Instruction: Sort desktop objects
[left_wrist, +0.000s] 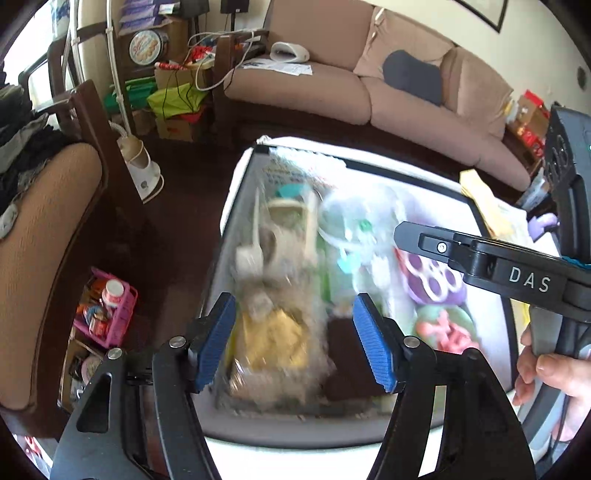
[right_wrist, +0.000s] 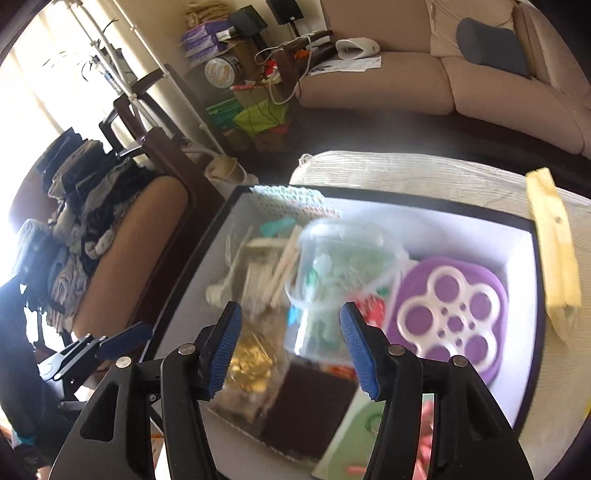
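Both tools, left (left_wrist: 293, 341) and right (right_wrist: 290, 349), gape empty over the box (right_wrist: 530, 258) holding the sorted items; risk: a low pass snags the clear tub (right_wrist: 343, 266), tipping it.

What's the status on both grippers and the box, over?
Left gripper open, empty. Right gripper open, empty. Both above the box, packed with items. Nothing in the way.
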